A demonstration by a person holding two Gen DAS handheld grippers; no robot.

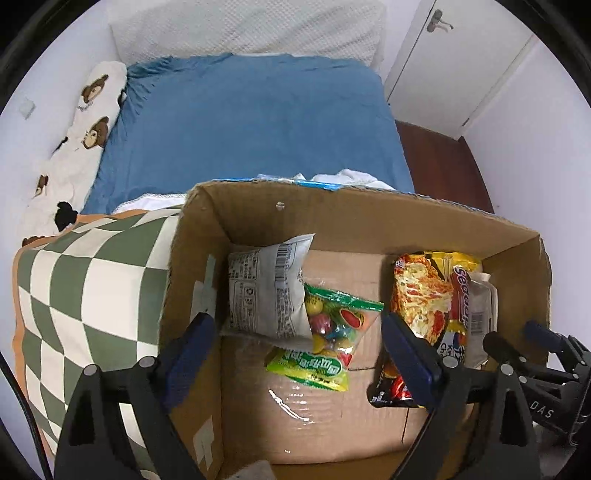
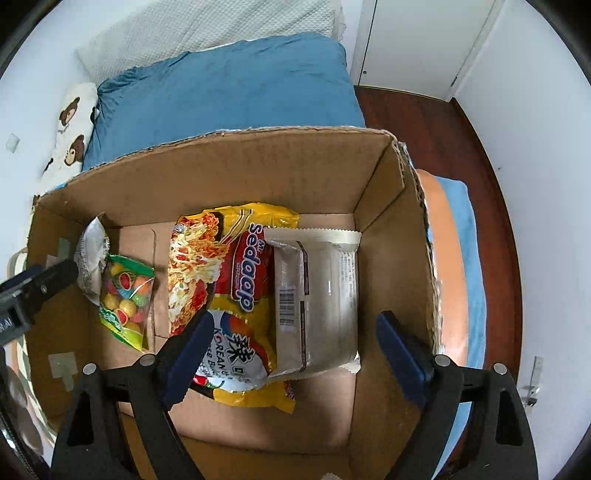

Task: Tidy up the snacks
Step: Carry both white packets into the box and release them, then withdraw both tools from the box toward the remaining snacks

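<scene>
Four snack packets are seen lying inside an open cardboard box point(image 2: 221, 173), which is set on a bed covered by a blue sheet point(image 1: 251, 122). A white quilted headboard point(image 1: 251, 29) is seen at the far end of the bed, and a cream pillow printed with brown bears point(image 1: 85, 122) is laid along its left edge. A green and white checked cushion point(image 1: 88, 295) is pressed against the left wall of the box. On the right half of the box floor, a yellow instant noodle packet point(image 2: 229, 273) is laid flat, and a white packet with a barcode point(image 2: 317, 295) is rested on top of its right side, close to the right wall. On the left half, a silver-grey packet point(image 1: 266, 291) is leaned against the left wall near the far corner, and a small clear bag of coloured candy balls point(image 1: 332, 328) with green ends is partly tucked under its lower edge. The left gripper point(image 1: 295, 347) is held above the left half of the box with its fingers spread wide and nothing between them, the candy bag being framed in the gap. The right gripper point(image 2: 295, 347) is held over the right half, likewise spread apart and holding nothing, above the noodle packet and the white packet.
</scene>
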